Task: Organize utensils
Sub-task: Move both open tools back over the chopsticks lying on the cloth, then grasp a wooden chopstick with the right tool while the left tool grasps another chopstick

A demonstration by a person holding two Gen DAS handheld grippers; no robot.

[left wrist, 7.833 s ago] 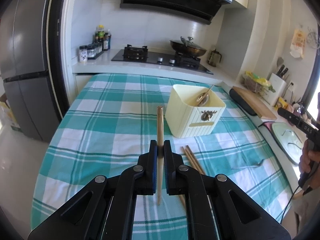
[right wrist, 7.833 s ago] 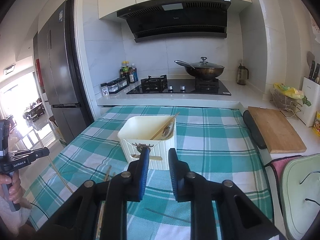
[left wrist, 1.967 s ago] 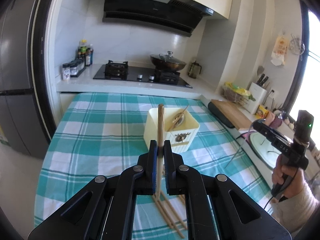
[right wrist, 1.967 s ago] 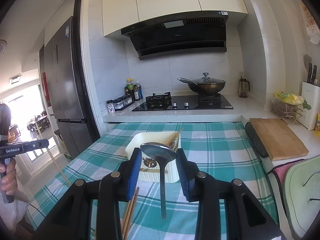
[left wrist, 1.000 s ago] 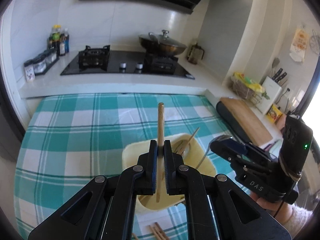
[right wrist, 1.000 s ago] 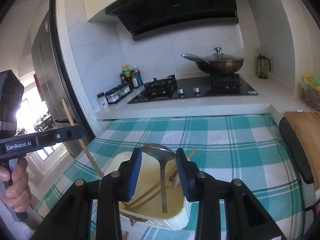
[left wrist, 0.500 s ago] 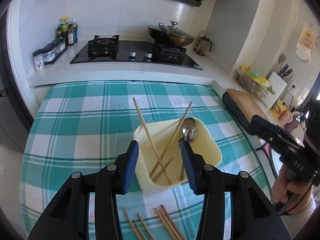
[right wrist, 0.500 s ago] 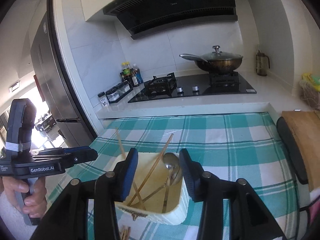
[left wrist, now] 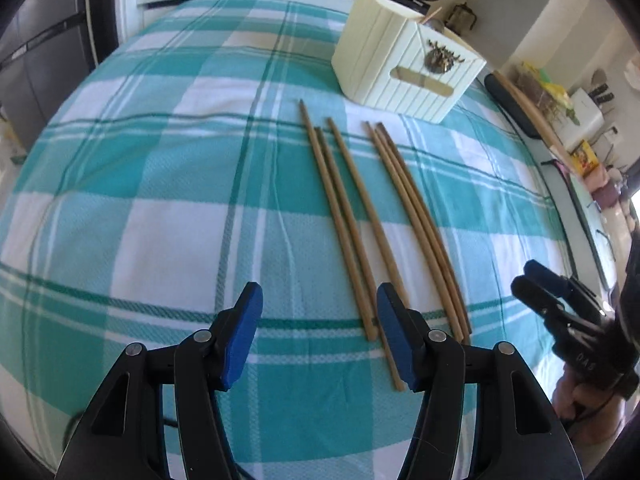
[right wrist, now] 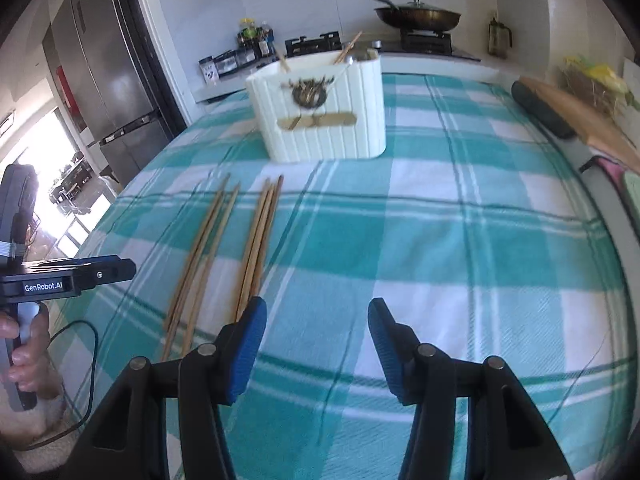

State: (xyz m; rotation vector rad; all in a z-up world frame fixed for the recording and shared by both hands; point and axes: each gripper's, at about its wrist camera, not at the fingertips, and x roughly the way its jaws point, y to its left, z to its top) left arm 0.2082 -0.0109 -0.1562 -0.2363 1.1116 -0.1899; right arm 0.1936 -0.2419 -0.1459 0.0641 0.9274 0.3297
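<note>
Several wooden chopsticks [left wrist: 360,216] lie side by side on the teal checked tablecloth [left wrist: 168,184], in front of a cream utensil holder [left wrist: 404,64] that has chopsticks and a spoon standing in it. My left gripper [left wrist: 318,332] is open and empty, low over the near ends of the chopsticks. In the right wrist view the chopsticks [right wrist: 236,248] lie left of centre and the holder [right wrist: 324,108] stands behind them. My right gripper [right wrist: 316,344] is open and empty over the cloth, just right of the chopsticks. It also shows in the left wrist view [left wrist: 536,280].
A stove with a lidded wok [right wrist: 416,16], spice jars [right wrist: 240,52] and a fridge [right wrist: 100,76] stand behind the table. A wooden cutting board [right wrist: 576,116] lies on the counter to the right. The left hand-held gripper [right wrist: 68,276] is at the table's left edge.
Both grippers let go of their chopstick and spoon into the holder. They have drawn back and down to the near side of the table, jaws wide open over the loose chopsticks.
</note>
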